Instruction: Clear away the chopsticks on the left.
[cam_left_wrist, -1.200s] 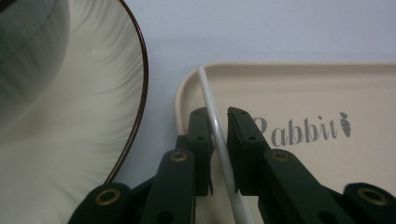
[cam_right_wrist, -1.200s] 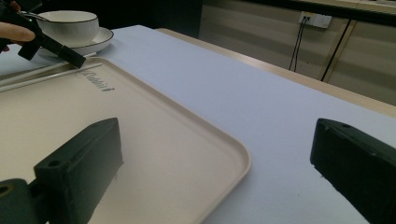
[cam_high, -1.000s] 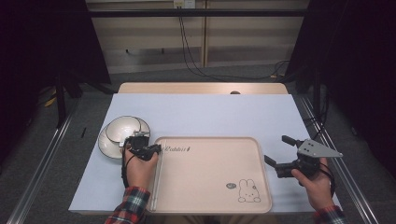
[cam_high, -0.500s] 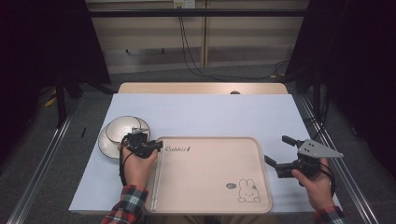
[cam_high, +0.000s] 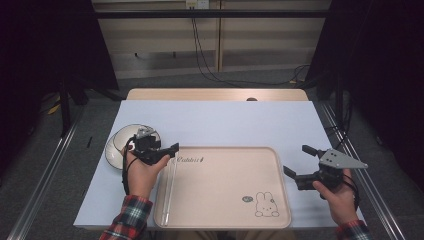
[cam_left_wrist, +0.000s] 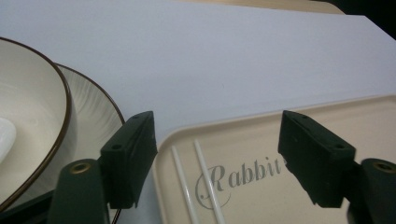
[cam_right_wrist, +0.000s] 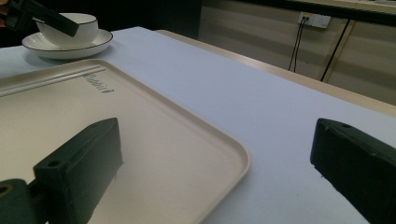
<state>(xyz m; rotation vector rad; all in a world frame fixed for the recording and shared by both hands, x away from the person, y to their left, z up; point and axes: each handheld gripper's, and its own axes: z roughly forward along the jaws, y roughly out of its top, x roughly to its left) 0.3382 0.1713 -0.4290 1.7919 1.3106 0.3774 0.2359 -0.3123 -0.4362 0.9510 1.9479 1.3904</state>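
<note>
White table: one tray, two chopsticks, one bowl, one plate.

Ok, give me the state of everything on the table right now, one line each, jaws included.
Chopsticks: lying flat, side by side, along the tray's left edge, free of the jaws.
Tray: flat on the table.
Bowl: upright on its plate.
Plate: flat, left of the tray.
Left gripper: jaws just opening, nothing between them.
Right gripper: open, empty.
</note>
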